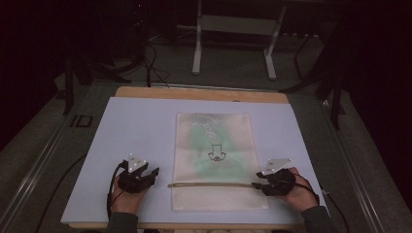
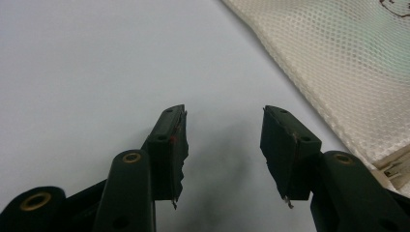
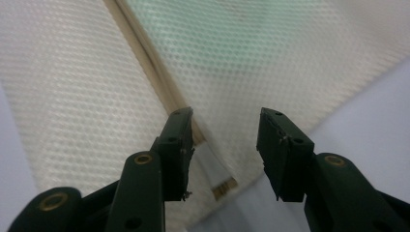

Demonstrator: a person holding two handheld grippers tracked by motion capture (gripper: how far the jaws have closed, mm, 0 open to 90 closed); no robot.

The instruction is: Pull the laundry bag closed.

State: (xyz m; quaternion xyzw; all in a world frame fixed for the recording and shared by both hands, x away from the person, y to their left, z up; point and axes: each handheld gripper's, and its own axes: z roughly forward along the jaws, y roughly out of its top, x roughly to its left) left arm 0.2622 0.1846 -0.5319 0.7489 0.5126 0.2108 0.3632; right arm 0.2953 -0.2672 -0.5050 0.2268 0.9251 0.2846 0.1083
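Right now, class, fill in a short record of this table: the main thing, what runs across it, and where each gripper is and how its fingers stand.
Main thing: mesh bag, flat on the mat
Inside: something green, unclear
Across it: zip, near the front end
Left gripper: beside the bag, over bare mat, open
Right gripper: at the zip's right end, open
Held: nothing

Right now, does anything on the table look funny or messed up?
Nothing looks messed up. The white mesh bag lies flat and straight on the pale mat, with something green showing inside. Its zipper runs straight across. The left gripper and right gripper are open beside it.
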